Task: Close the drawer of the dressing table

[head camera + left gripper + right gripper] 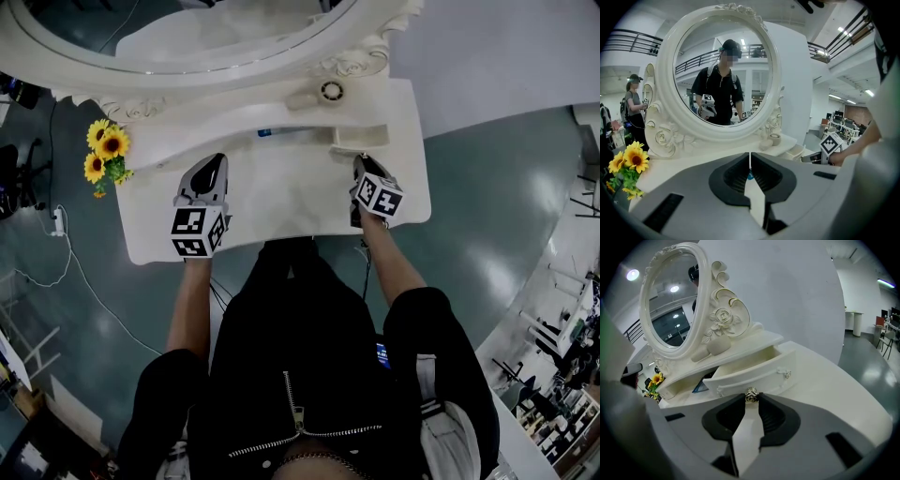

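Observation:
The white dressing table [281, 202] has a small upper drawer [361, 137] on its right side, pulled out. In the right gripper view the drawer [754, 371] stands open, with a small metal rose knob [751, 395] on its front. My right gripper [751, 399] has its jaw tips closed on that knob; in the head view the right gripper [361, 161] sits right at the drawer's front. My left gripper [214, 161] hovers over the tabletop's left half, shut and holding nothing; the left gripper [750, 157] faces the mirror.
A big oval mirror [723, 75] in a carved frame rises at the back. Sunflowers [105, 155] stand off the table's left end. A small round jar [331, 91] sits on the upper shelf, and a blue item [265, 132] lies under that shelf. A person [632, 105] stands beyond the table at the left.

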Available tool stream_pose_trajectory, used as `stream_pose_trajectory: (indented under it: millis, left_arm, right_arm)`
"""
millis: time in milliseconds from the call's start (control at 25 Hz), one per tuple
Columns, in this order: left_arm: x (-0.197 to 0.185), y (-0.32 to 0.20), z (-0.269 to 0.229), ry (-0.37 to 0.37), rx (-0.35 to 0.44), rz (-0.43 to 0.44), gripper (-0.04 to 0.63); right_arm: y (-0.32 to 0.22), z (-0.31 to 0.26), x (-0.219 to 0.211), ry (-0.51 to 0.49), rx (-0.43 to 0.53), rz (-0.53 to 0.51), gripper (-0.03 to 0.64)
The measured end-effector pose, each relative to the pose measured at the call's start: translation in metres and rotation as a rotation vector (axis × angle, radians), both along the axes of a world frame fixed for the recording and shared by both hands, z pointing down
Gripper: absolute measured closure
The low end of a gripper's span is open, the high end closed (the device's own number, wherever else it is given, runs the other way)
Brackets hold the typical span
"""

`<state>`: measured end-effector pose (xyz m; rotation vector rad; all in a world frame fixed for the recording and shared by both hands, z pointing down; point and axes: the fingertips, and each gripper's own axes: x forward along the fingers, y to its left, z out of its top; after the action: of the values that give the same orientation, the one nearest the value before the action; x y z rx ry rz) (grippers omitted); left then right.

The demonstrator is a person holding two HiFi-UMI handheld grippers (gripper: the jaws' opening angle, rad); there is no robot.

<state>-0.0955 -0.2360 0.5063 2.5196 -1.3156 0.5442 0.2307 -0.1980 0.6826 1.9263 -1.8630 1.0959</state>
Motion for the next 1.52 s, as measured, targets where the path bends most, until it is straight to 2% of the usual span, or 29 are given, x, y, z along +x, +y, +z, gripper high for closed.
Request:
stream_pose_trajectory:
  millis: [1520]
  left_arm:
    - [-0.016, -0.015, 0.001, 0.003, -0.001, -0.048, 0.568]
  right_arm:
    - [-0.04, 0.001, 0.003, 0.012, -0.015, -0.022, 0.522]
